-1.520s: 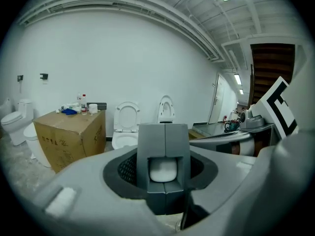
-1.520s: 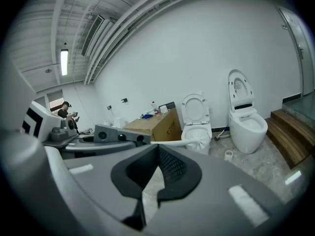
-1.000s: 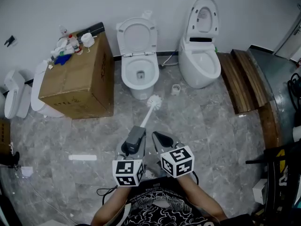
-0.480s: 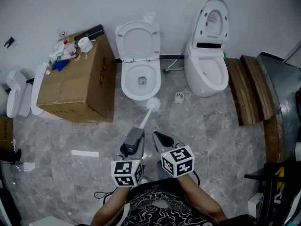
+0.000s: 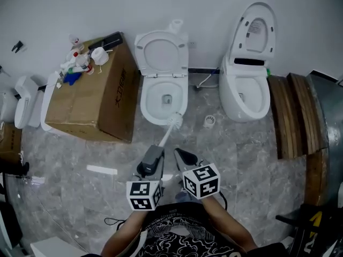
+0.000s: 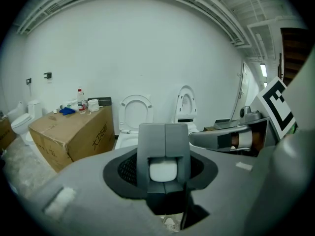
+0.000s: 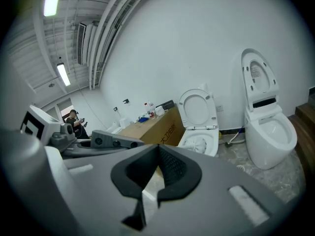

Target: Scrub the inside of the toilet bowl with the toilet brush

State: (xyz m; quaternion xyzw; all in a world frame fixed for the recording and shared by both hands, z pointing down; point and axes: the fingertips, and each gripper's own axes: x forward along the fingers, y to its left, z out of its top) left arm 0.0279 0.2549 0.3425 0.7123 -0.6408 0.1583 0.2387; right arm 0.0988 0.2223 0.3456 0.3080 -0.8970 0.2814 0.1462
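Grey marbled floor (image 5: pixel 241 159) fills the lower half of the head view, with a white wall behind. Nearest, the left tool (image 5: pixel 155 150) is clamped shut on the toilet brush (image 5: pixel 167 132). The left gripper view shows its jaws pressed together on the white handle end (image 6: pixel 163 171). Just beside it, the right tool (image 5: pixel 178 153) has its jaws closed tip to tip with nothing between them, as the right gripper view (image 7: pixel 158 154) shows.

The brush slants up and away, and its bristle head sits at the front rim of the toilet bowl (image 5: pixel 148 98), whose seat and lid are raised. A white strip (image 5: pixel 102 169) lies on the floor to the left. A small white holder (image 5: pixel 209 121) stands between this toilet and a second toilet (image 5: pixel 245 98). A cardboard box (image 5: pixel 91 100) crowds the bowl's left side, with bottles (image 5: pixel 75 63) on top. Wooden planks (image 5: pixel 297 116) lie at the right.

Only the right gripper view shows a person (image 7: pixel 74 119) far off.
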